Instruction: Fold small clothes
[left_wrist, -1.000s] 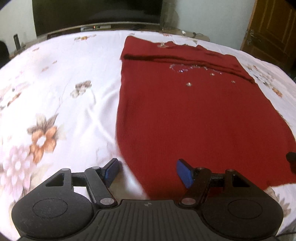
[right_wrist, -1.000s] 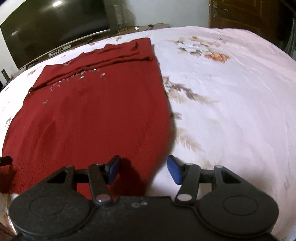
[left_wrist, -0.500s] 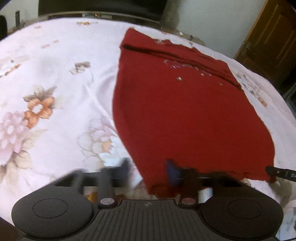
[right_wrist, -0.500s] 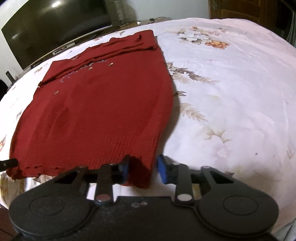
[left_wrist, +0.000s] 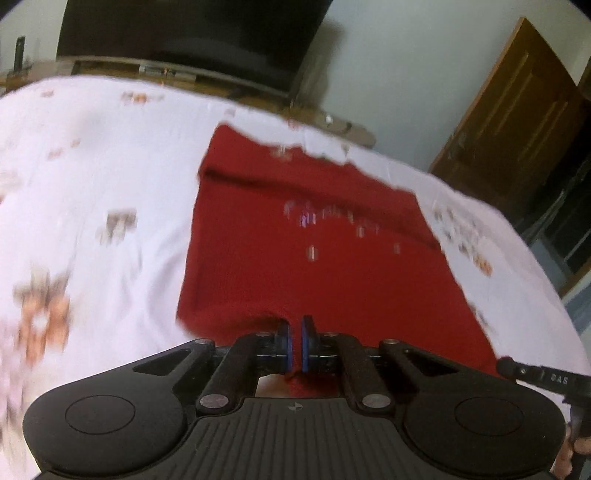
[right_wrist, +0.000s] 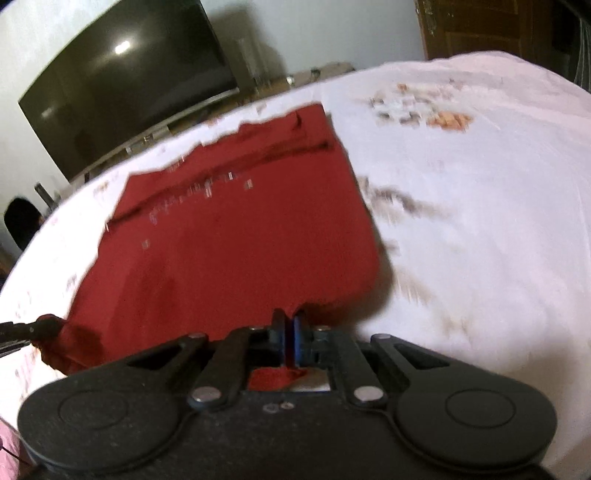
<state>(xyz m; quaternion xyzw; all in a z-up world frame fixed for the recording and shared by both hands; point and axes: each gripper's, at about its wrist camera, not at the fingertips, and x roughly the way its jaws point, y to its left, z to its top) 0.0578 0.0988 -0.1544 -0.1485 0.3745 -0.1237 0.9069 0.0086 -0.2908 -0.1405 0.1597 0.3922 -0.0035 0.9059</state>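
A red knit garment (left_wrist: 314, 251) with small shiny studs lies spread on a bed with a white floral sheet (left_wrist: 92, 206). My left gripper (left_wrist: 294, 332) is shut on the garment's near left corner, and red cloth shows between its blue pads. In the right wrist view the same red garment (right_wrist: 229, 240) fills the middle. My right gripper (right_wrist: 289, 325) is shut on its near right corner, with cloth bunched under the jaws. Both corners are lifted a little off the white sheet (right_wrist: 480, 221). The other gripper's tip shows at each frame's edge, at the garment's hem.
A dark television (right_wrist: 125, 96) on a low stand stands beyond the bed's far edge. A brown wooden door (left_wrist: 517, 122) is at the far right. A hand (left_wrist: 576, 446) holds the right gripper at the lower right edge.
Both grippers went from open astride the hem's corners to shut on them. Both have risen, lifting the garment's near edge off the sheet.
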